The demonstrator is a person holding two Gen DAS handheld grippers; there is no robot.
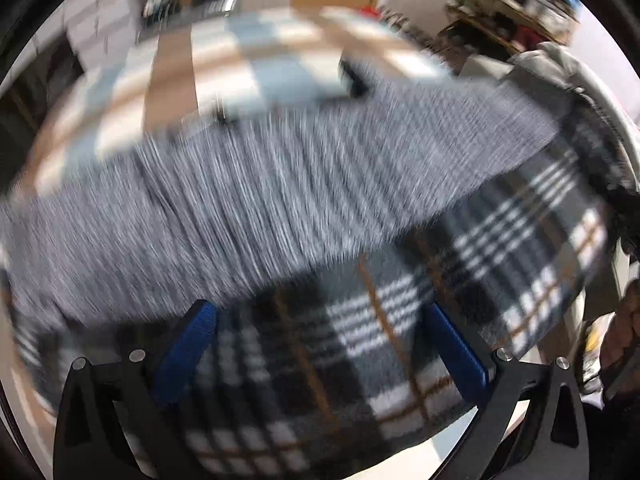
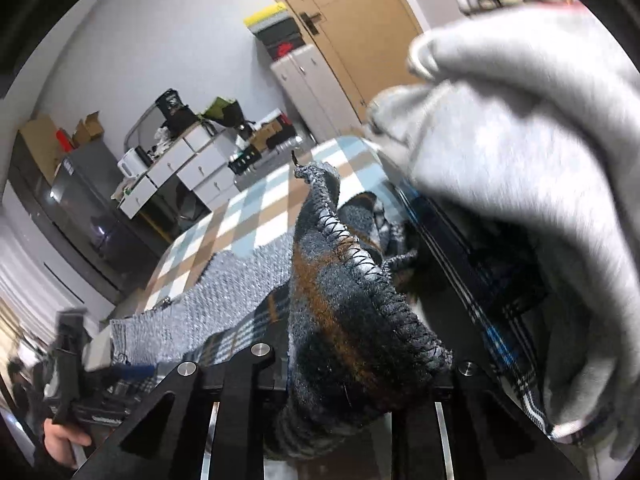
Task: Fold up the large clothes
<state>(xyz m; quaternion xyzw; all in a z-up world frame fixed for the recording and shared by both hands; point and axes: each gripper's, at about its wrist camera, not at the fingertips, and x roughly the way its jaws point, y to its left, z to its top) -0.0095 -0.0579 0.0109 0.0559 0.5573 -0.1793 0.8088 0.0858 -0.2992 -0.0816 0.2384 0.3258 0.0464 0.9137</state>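
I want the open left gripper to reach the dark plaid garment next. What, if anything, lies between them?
Nothing visible does. The left gripper hangs open right over the dark plaid garment, bare cloth between its blue pads. The grey knit piece lies farther out, past the fingertips.

Motion blur and a bunched hem are hiding most of the detail

In the left wrist view, smear is running across the grey knit [image 1: 280, 184], the plaid garment [image 1: 360, 340] and the checked cloth [image 1: 240, 68], so weave and edges are melting together; shelves at upper right are dissolving too. In the right wrist view, the plaid garment's hem [image 2: 352, 320] is covering the right gripper [image 2: 340, 384] fingertips, a pale grey garment [image 2: 520, 152] is blurring at right, and the other gripper [image 2: 72, 360] is smearing at lower left, its hand [image 2: 60, 446] being cut off.
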